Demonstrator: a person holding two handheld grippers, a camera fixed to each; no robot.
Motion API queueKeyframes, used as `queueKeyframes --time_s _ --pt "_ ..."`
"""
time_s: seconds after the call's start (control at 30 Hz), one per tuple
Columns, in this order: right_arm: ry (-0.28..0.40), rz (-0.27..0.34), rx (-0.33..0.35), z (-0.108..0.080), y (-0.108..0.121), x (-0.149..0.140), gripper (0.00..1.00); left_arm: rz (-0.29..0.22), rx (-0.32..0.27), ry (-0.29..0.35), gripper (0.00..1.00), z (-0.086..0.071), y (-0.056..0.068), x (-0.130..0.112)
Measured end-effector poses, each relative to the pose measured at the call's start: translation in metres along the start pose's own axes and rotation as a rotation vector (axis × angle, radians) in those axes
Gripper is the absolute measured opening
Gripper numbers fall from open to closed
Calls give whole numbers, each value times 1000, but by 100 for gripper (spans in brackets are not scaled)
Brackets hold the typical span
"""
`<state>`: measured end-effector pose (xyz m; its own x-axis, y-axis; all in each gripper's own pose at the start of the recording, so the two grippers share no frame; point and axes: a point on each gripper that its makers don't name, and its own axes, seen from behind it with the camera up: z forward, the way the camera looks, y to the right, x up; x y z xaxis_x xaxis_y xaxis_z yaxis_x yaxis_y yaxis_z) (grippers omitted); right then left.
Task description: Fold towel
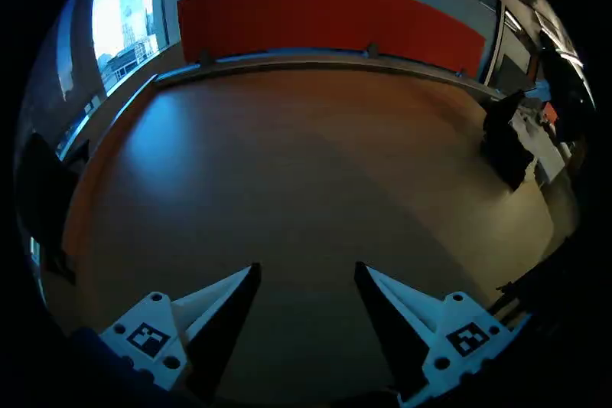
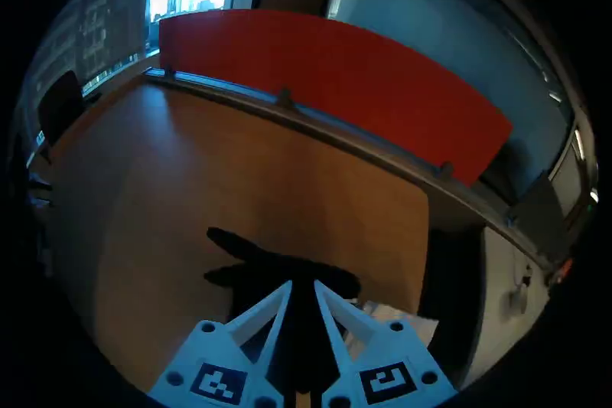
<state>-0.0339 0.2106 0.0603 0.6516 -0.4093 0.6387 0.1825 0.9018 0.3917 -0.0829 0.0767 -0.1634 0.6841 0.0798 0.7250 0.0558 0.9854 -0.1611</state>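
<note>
Right gripper [image 2: 302, 283]: fingers narrow, pinching the dark towel [image 2: 260, 259] near the table's [image 2: 191, 178] right edge, we judge to carry a fold over. Left gripper [image 1: 307, 266]: fingers wide, empty over bare wood, ready for a corner.

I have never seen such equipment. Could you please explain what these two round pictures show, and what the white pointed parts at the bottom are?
A person holds two hand grippers, and each carries a camera looking along its own two white fingers. In the left gripper view, the left gripper is open above a wooden table. In the right gripper view, the right gripper appears closed on a dark cloth, probably the towel. A red screen stands behind the table.
</note>
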Motion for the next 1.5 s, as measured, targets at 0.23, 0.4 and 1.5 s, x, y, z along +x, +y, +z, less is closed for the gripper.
queueKeyframes --time_s 0.23,0.4,1.5 --pt "-13 30 4 -11 -7 -25 4 6 -8 0 91 1 3 0" --pt "-25 39 5 -18 -14 -40 4 11 -14 3 91 2 4 1" --pt "-236 148 -25 -36 -3 -151 4 3 -10 2 91 -4 -6 -5"
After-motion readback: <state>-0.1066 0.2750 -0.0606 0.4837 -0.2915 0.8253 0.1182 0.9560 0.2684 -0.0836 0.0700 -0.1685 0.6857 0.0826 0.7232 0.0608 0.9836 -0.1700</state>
